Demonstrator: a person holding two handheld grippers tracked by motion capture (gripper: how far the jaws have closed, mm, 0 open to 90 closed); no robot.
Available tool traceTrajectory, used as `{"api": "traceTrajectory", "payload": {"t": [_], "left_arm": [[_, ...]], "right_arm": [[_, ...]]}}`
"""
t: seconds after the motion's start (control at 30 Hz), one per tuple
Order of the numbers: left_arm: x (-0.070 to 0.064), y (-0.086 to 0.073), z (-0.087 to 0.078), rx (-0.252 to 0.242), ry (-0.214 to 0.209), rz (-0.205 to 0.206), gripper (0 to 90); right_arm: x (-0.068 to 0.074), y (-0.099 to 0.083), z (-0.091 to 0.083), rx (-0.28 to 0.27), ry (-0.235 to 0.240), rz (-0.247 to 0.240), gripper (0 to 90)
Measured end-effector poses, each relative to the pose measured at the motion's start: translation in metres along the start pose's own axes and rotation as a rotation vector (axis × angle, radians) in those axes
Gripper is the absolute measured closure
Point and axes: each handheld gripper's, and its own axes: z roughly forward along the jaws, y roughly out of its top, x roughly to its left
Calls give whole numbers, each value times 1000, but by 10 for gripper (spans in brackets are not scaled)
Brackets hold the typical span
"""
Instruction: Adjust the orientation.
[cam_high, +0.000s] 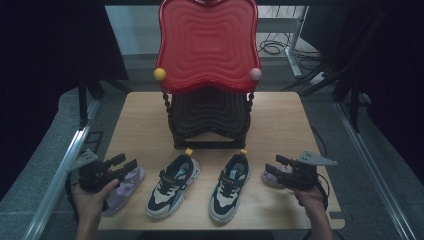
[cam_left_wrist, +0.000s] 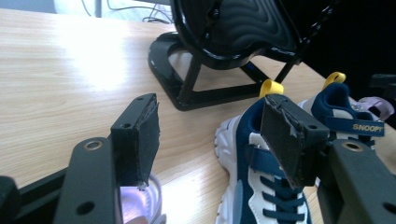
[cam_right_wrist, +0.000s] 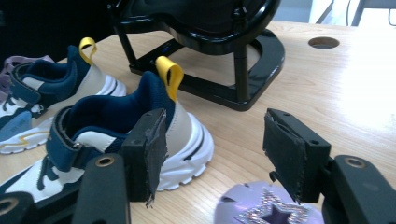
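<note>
Two navy-and-white sneakers with yellow heel loops stand side by side at the table's front, the left sneaker (cam_high: 172, 186) (cam_left_wrist: 261, 186) and the right sneaker (cam_high: 230, 186) (cam_right_wrist: 116, 130). A pale purple shoe (cam_high: 127, 185) (cam_left_wrist: 142, 205) lies at the front left, and my left gripper (cam_high: 125, 162) (cam_left_wrist: 212, 126) hovers open just above it. A second purple shoe (cam_high: 274, 176) with a glitter star (cam_right_wrist: 266, 212) lies at the front right, under my open right gripper (cam_high: 274, 164) (cam_right_wrist: 217, 149). Neither gripper holds anything.
A two-tier stand rises behind the sneakers, with a red wavy upper tray (cam_high: 207, 45) and a black lower tray (cam_high: 210, 112) on a black base (cam_left_wrist: 210, 70) (cam_right_wrist: 224, 88). A round hole (cam_right_wrist: 323, 42) is in the tabletop (cam_high: 280, 120). Metal rails run along both table sides.
</note>
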Motion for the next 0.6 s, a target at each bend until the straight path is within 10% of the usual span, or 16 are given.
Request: {"api": "traceTrajectory", "payload": {"t": [0.6], "left_arm": [[-12,1,6,15,-12,24,376]], "right_arm": [[-27,0,-22,-63,-37,98,397]]}}
